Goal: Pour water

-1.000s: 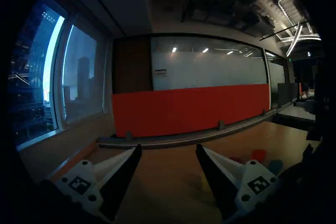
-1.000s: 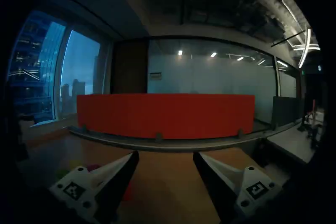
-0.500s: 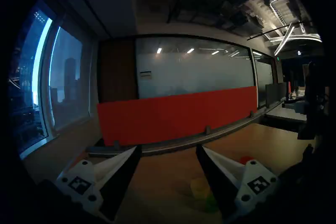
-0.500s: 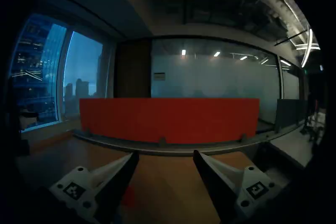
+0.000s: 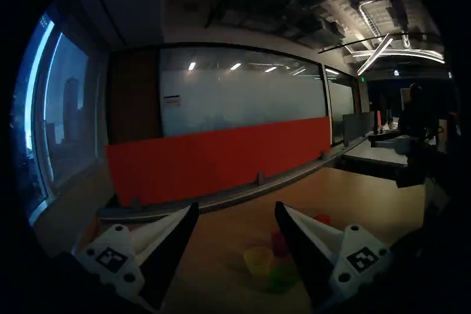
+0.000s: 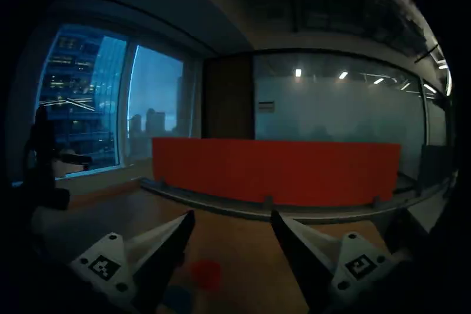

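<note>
Dim office surroundings set the scene: a tall window (image 6: 88, 108) onto a night skyline, a frosted glass wall (image 5: 241, 96), and below it a long red partition (image 5: 218, 155) running along the back of a wooden desk (image 5: 365, 196). Both tools are held above this desk and face the partition. The left gripper (image 5: 235, 207) has its fingers spread wide with nothing between them; the right gripper (image 6: 232, 214) is likewise spread and empty. The task's things are small cups standing on the desk. In the left gripper view, a yellow cup (image 5: 258, 259) stands upright just beyond the fingers. A green cup (image 5: 283, 276) sits close beside it, a magenta cup (image 5: 277, 243) just behind, and a red cup (image 5: 322, 218) farther off, partly hidden by the right-hand finger. In the right gripper view, a red cup (image 6: 206, 273) stands between the fingers, with a blue cup (image 6: 176, 297) nearer the lens; whether this red cup is the same one cannot be told. The cups look like light, open-topped plastic tumblers, and the poor light does not reveal whether any holds water. Assessment: no cup is grasped or tilted, so the pour appears not yet begun. Selecting, gripping, lifting and pouring all remain outstanding.
</note>
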{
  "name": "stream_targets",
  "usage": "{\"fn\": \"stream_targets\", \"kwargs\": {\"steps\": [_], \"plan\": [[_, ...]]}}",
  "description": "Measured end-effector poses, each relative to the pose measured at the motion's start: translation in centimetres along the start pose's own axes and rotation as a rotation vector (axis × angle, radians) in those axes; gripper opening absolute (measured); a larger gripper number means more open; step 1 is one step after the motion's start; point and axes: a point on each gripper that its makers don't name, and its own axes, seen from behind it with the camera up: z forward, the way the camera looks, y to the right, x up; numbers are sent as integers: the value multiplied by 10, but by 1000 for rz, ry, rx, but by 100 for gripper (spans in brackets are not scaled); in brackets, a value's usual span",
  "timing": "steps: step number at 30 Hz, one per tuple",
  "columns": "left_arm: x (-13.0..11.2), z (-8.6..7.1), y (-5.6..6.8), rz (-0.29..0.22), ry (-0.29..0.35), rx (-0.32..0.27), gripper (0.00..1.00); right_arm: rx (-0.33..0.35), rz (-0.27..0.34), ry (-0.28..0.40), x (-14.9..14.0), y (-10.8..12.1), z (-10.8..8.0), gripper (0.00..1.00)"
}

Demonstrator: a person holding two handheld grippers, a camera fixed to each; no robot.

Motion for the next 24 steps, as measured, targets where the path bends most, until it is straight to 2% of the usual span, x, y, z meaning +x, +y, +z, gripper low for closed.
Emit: {"fn": "stream_targets", "kwargs": {"steps": [9, 15, 24], "plan": [[9, -2, 29, -53, 9, -151, 95, 172, 14, 15, 14, -33, -3, 100], [7, -2, 39, -56, 9, -209, 96, 232, -4, 16, 19, -45, -6, 100], [0, -4, 54, -27, -14, -272, 96, 273, -28, -22, 14, -55, -8, 100]]}}
